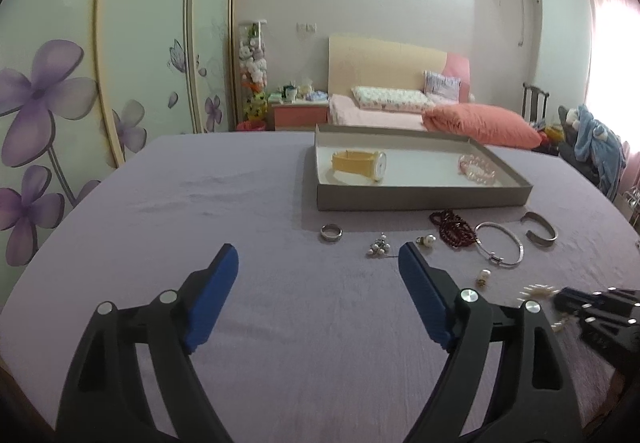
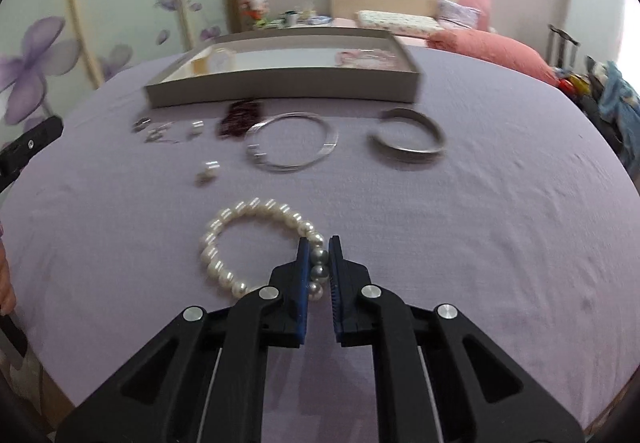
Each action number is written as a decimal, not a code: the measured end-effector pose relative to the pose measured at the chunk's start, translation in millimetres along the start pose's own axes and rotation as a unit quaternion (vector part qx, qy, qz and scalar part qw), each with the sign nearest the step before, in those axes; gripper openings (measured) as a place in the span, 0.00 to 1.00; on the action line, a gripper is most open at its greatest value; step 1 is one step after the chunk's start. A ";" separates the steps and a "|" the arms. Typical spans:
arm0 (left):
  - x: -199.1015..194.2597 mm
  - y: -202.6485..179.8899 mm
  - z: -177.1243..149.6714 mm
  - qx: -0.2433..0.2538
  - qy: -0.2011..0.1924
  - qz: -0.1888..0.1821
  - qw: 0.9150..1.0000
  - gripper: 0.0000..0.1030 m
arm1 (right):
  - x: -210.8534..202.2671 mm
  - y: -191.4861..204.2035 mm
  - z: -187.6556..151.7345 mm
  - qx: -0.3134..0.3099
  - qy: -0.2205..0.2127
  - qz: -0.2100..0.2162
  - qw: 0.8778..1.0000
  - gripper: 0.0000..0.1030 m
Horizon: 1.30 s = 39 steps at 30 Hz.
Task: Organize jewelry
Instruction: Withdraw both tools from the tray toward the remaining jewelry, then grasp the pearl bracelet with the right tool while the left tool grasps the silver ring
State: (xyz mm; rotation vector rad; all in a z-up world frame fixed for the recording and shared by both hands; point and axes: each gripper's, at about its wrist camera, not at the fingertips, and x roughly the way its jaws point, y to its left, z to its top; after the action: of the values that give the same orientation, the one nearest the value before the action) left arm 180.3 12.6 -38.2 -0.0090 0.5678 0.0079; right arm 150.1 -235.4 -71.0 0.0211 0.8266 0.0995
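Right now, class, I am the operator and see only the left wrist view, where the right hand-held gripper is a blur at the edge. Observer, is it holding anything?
Observer: Yes. The right wrist view shows the right hand-held gripper shut on the pearl bracelet.
Operator: Where on the bracelet?
Observer: At the loop's right side, with about three pearls between the pads.
Operator: Is it off the cloth?
Observer: Most of the loop lies round and flat on the purple cloth. I cannot tell whether the gripped side is raised.
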 end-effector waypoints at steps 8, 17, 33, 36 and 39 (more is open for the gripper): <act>66.5 -0.6 15.2 -0.009 0.091 0.007 0.996 0.76 | -2.8 -23.8 0.1 0.019 -0.004 -0.004 1.000 0.10; 117.5 -9.0 25.8 -0.004 0.155 0.022 0.988 0.57 | 4.2 -23.3 9.5 0.021 0.001 0.013 1.000 0.10; 126.7 -9.0 29.4 -0.009 0.163 0.019 0.986 0.21 | 5.9 -26.9 11.9 0.026 0.002 0.021 0.999 0.10; 123.2 -6.6 27.9 -0.013 0.162 0.018 0.987 0.21 | 6.1 -28.2 11.9 0.033 0.001 0.028 0.999 0.10; 115.0 -0.3 26.4 -0.019 0.153 0.016 0.988 0.21 | 4.1 -28.4 12.1 0.037 -0.003 0.038 0.999 0.10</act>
State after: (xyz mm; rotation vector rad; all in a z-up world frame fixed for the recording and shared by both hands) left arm 291.5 13.2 -77.8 -0.0391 0.8742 0.0491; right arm 164.0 -263.0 -67.4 0.1228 0.8233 0.1407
